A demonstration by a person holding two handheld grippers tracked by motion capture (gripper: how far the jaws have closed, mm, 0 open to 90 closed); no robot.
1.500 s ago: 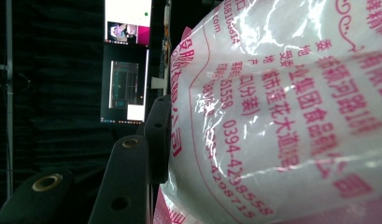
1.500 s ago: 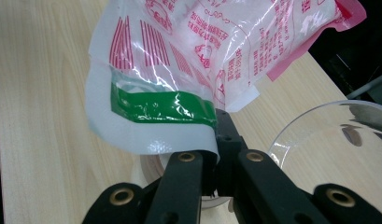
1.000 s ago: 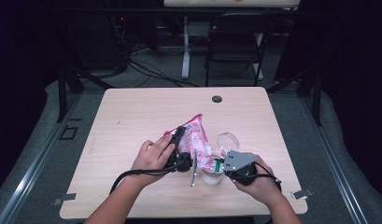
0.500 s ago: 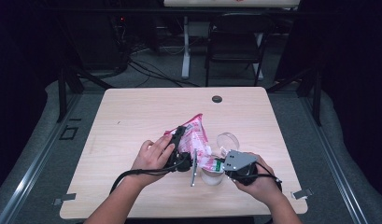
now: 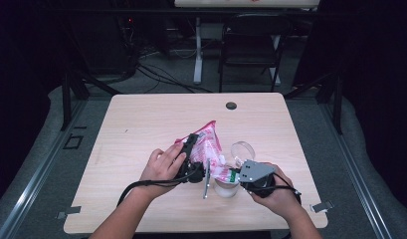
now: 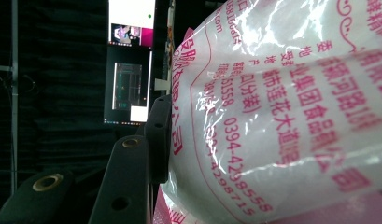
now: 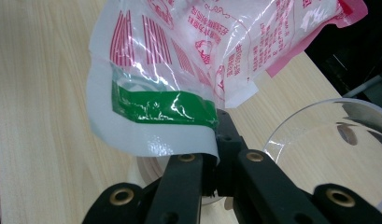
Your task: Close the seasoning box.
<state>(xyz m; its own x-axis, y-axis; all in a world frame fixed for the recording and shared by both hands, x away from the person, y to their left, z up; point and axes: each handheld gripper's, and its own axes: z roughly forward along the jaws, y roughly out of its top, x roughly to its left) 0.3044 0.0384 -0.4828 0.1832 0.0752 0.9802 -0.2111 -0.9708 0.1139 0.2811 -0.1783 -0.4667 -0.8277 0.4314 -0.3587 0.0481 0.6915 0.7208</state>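
A pink-and-white printed plastic bag is held above the table between both grippers. My left gripper is shut on the bag's full middle; in the left gripper view one black finger presses into the bag, and the other is hidden behind it. My right gripper is shut on the bag's lower edge, by a green stripe. Directly below that edge stands a small clear cup. A clear round container sits just beside it.
A thin metal rod hangs from the left gripper near the cup. The light wooden table has a dark round grommet at its far edge. A chair and cables lie on the floor beyond.
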